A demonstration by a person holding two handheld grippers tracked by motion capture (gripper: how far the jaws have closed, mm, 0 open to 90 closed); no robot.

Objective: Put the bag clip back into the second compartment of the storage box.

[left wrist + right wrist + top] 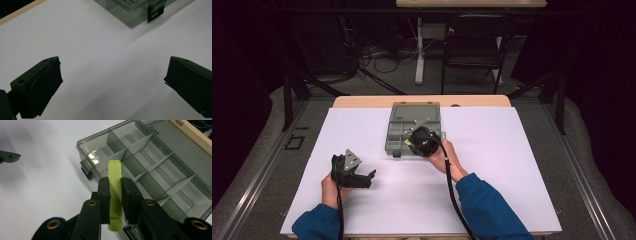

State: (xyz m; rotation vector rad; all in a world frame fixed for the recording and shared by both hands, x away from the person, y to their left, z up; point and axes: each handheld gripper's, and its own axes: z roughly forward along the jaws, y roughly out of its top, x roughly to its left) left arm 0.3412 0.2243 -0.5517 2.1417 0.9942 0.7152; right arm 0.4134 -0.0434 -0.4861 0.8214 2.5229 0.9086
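Yellow-green strip: clamped flat between the pads of my right gripper, its free end projecting over the near compartments of the clear divided organizer box. Box lid is open. My left gripper rests on the white table sheet, near the box's latch side, jaws spread wide and holding nothing.
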